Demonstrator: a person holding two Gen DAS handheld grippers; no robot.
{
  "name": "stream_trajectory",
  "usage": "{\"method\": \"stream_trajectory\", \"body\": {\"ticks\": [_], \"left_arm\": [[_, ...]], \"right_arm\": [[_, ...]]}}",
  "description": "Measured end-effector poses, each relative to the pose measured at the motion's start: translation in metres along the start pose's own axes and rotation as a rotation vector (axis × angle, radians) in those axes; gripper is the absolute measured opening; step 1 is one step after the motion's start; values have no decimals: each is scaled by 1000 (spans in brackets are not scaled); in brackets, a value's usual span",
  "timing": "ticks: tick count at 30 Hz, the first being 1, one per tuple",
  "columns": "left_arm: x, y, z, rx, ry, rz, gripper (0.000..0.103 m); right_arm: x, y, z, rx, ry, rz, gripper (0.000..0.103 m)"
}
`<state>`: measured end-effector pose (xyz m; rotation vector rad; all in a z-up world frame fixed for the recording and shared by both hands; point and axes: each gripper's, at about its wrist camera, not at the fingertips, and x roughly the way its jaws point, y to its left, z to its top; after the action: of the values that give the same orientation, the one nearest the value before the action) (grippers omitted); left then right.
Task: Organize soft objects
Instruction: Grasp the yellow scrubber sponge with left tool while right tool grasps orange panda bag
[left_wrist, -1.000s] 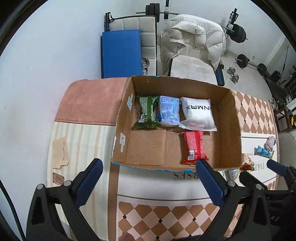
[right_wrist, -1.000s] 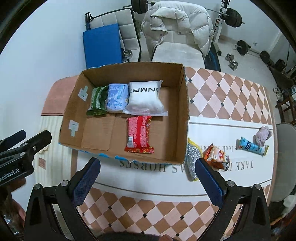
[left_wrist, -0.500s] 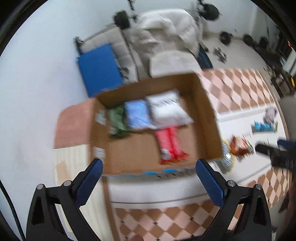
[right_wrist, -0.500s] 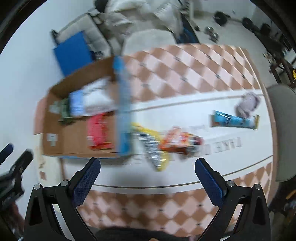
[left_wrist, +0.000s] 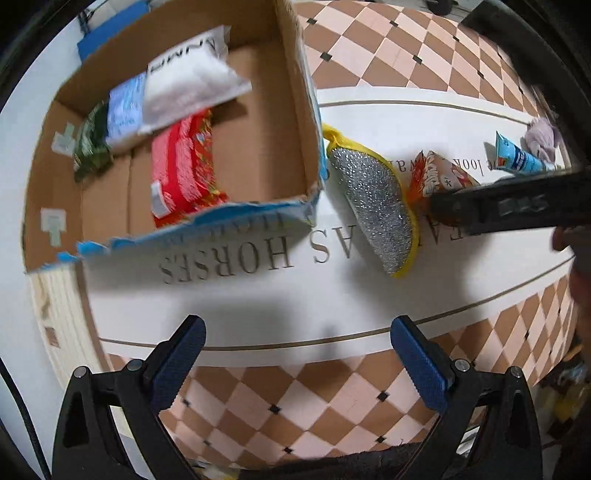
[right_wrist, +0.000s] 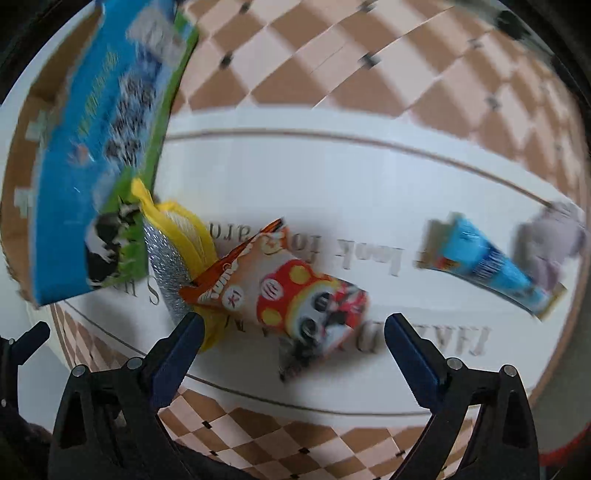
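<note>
Though unheld, snack packet (right_wrist: 295, 295) between jaws

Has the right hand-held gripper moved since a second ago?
Yes. The right hand-held gripper has swung away from the cardboard box, down toward the orange snack packet on the table, fingers open.

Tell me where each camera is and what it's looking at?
Left wrist: rides the left gripper, looks down at the box and scourer; its open blue fingers and the right gripper's black arm show.
Right wrist: rides the right gripper, open just above the snack bag.
Both see box, scourer, snack bag, blue tube.
</note>
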<state>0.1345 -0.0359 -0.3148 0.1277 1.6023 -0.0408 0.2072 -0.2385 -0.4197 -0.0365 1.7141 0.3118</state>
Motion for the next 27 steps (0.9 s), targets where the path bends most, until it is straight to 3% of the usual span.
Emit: {"method": "stream_trajectory", "body": {"ticks": [2,4,5,9,14,18,20,21,22,23,27], "left_arm": [[3,0,1,-34,0,-18,101],[6,-1,2,-61,-6,-24,92],[7,-3,2,-74,-8,-24,89],[10,-13,6,-142,-27,-58,80],[18,-29,17,-280,-65,-132,80],[35,-44,30,-340,-78,-125,80],[45,-49,36,-358,-78,-103,80],[49,-51,39,-363,-79,-98,72],[52,-53,41,-365,-76,-94,55],[56,-56,43,-361,-65,-90,45],[54,-61,33,-350,-78,-85,42]], "right_arm": [[16,-2,1,10,39,2,74],[15,-7,-3,28,14,4,66],[13,-12,-7,47,6,7,34],[-1,-43,-30,128,3,-32,31],[-7,-75,-53,165,29,11,31],[-13,-84,-67,148,35,4,32],[-16,-91,-70,141,54,30,54],[-19,-95,-73,141,49,36,60],[-25,-99,-73,136,33,41,64],[-29,-105,-75,124,28,41,64],[-44,-114,-63,73,13,49,64]]}}
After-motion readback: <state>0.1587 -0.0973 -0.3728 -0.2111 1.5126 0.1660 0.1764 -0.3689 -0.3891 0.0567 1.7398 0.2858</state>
